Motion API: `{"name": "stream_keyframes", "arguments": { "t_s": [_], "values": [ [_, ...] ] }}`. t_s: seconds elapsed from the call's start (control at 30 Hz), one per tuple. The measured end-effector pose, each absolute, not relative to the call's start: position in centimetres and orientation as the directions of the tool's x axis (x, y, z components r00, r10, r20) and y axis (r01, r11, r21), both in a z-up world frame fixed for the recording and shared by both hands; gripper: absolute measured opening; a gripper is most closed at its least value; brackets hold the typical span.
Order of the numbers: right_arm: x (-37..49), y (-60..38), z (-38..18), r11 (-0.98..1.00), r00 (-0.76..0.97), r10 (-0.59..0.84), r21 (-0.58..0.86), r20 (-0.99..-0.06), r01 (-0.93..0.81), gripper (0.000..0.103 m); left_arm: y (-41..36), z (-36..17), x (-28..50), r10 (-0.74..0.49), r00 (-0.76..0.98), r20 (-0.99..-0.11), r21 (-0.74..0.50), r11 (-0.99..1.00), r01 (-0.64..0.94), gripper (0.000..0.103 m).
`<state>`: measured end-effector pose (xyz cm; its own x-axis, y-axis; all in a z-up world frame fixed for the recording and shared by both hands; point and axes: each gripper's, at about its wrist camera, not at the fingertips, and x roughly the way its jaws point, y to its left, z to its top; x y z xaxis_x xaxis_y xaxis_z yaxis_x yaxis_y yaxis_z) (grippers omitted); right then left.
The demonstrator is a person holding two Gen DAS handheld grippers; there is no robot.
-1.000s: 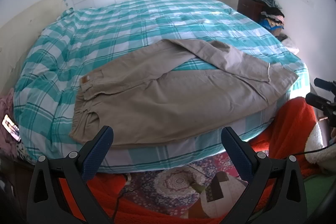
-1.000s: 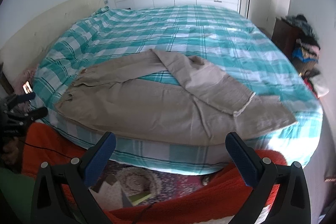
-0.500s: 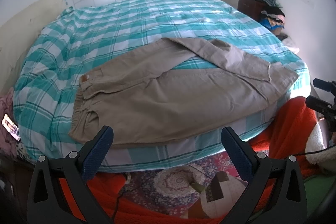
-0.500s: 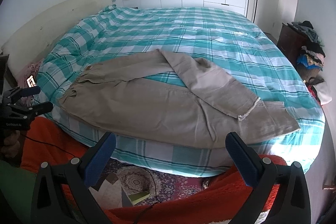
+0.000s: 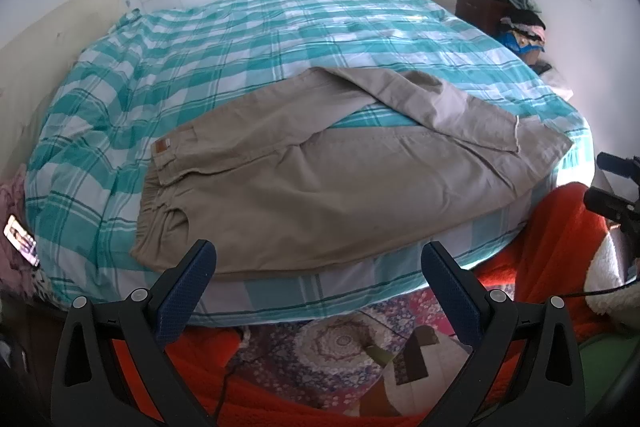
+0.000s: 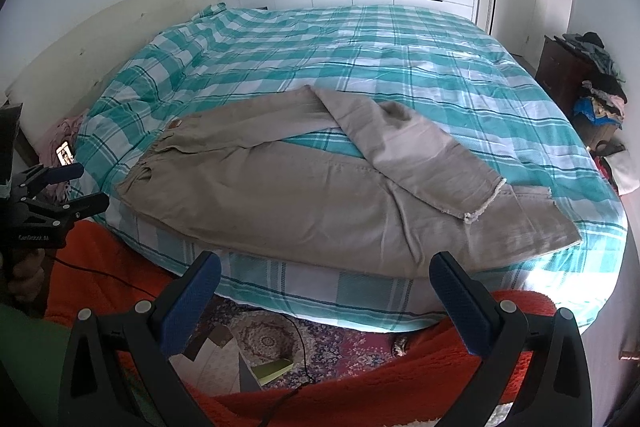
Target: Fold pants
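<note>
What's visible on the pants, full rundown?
The pants are beige woven cloth, lying flat near the front edge of the teal plaid bed. The elastic waistband with a small tan patch sits at the left. The near leg lies straight to the right. The far leg is folded diagonally across it, frayed hem on top. Both grippers are open and clear of it.

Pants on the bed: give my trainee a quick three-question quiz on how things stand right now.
1. True or false: the left gripper is shut on the pants.
2. The waistband lies toward which side of the bed: A) the headboard side, B) the side with the clothes pile?
3. Fill in: one leg is folded across the ____ leg.

Key: 1 false, both grippers' jaws are open, clear of the cloth; 2 A; 3 other.
</note>
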<state>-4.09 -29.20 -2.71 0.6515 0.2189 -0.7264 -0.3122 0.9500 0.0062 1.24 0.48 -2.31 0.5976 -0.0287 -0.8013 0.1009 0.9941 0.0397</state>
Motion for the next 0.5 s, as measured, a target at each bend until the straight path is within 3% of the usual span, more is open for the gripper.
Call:
{"name": "stream_keyframes", "arguments": {
  "t_s": [0.33, 0.5],
  "values": [
    [-3.5, -28.7, -2.9, 0.940, 0.650, 0.259, 0.030, -0.715, -0.341, 0.103, 1.6, -2.6, 2.1, -0.022, 0.587, -0.809, 0.017, 0.998, 0.061, 0.102],
    [0.3, -31.7, -3.3, 0.959, 0.681, 0.180, -0.025, -0.709, -0.281, 0.103, 1.4, -2.8, 2.6, -0.043, 0.575, -0.817, -0.008, 0.998, 0.062, 0.102]
  ]
}}
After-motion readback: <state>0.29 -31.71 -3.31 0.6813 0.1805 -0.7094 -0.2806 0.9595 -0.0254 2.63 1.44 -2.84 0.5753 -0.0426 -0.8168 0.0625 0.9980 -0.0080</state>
